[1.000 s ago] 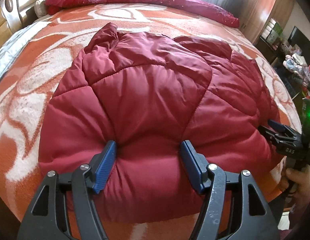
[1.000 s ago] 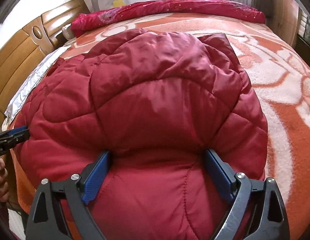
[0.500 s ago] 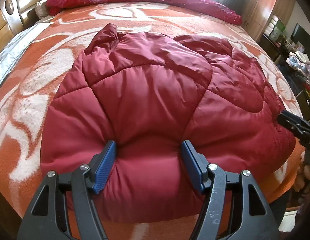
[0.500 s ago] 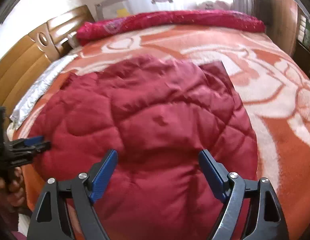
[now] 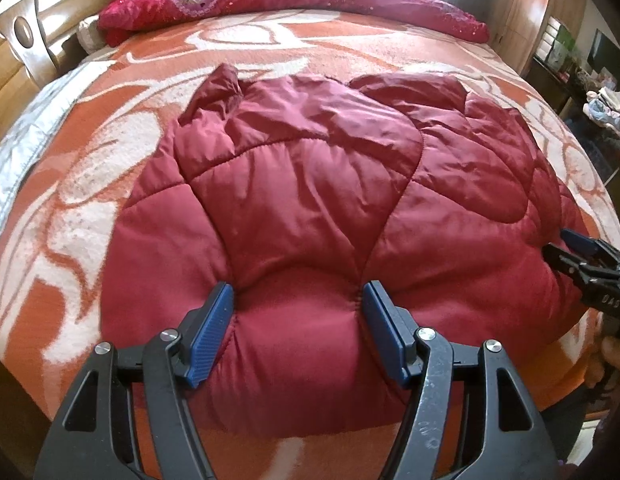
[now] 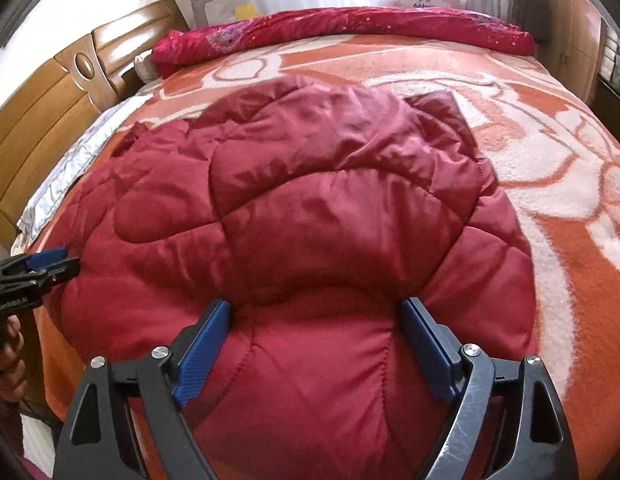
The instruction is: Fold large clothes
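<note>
A dark red quilted puffer jacket (image 5: 310,200) lies folded on the bed, near its front edge; it also shows in the right wrist view (image 6: 329,220). My left gripper (image 5: 296,328) has its blue pads pressed into the jacket's near hem, pinching a bulge of padding between them. My right gripper (image 6: 313,340) grips the near hem further right, its jaws wide around a thick fold. Each gripper shows at the edge of the other's view.
The bed carries an orange and white patterned blanket (image 5: 349,52). A rolled red quilt (image 5: 290,0) lies along the far side. A wooden headboard (image 6: 50,112) stands at the left. Cluttered furniture (image 5: 589,80) stands at the right.
My right gripper, which had drawn back off the jacket half a second ago, has come forward again and grips the hem. The left gripper keeps its hold, a little higher.
</note>
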Demonstrator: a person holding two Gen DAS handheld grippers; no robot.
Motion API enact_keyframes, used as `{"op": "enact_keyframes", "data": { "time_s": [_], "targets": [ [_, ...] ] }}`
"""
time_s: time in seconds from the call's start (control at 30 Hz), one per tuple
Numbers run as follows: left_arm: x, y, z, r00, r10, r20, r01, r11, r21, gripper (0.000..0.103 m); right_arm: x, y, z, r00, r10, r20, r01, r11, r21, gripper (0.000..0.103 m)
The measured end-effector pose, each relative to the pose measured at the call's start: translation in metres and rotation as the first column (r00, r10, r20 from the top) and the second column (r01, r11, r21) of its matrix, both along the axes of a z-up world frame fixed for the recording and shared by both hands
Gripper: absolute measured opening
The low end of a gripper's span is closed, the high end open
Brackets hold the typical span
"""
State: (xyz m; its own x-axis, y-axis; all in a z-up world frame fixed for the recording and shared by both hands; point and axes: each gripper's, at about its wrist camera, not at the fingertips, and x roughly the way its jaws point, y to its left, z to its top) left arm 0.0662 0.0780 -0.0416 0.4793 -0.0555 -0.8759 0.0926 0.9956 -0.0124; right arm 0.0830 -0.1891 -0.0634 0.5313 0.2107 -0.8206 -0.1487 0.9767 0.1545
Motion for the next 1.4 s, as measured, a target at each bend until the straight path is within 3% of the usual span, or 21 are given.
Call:
{"op": "enact_keyframes", "data": {
  "time_s": [0.4, 0.77, 1.03, 1.27, 1.4],
  "targets": [
    [-0.029, -0.012, 0.014, 0.999, -0.025, 0.040, 0.021, 0.996, 0.085, 0.071, -0.043, 0.003, 0.043, 0.996, 0.043, 0.077, -0.045, 0.999, 0.022, 0.088],
    [-0.040, -0.018, 0.008, 0.998, -0.043, 0.040, 0.037, 0.992, 0.124, 0.076, -0.055, 0.023, 0.042, 0.991, 0.106, 0.081, -0.106, 0.994, 0.003, 0.088],
    [-0.040, -0.017, 0.008, 0.998, -0.041, 0.037, 0.037, 0.992, 0.123, 0.078, -0.038, 0.006, 0.013, 1.000, 0.024, 0.005, -0.024, 1.000, 0.009, 0.088],
    [-0.057, -0.021, 0.024, 0.993, -0.097, 0.070, 0.090, 0.991, 0.097, 0.078, -0.060, 0.004, 0.035, 0.998, 0.046, 0.036, -0.047, 0.999, 0.027, 0.088],
    [-0.070, -0.027, 0.034, 0.986, -0.129, 0.108, 0.116, 0.986, 0.122, 0.080, -0.077, 0.007, 0.054, 0.995, 0.069, 0.077, -0.071, 0.997, 0.023, 0.088]
  ]
}}
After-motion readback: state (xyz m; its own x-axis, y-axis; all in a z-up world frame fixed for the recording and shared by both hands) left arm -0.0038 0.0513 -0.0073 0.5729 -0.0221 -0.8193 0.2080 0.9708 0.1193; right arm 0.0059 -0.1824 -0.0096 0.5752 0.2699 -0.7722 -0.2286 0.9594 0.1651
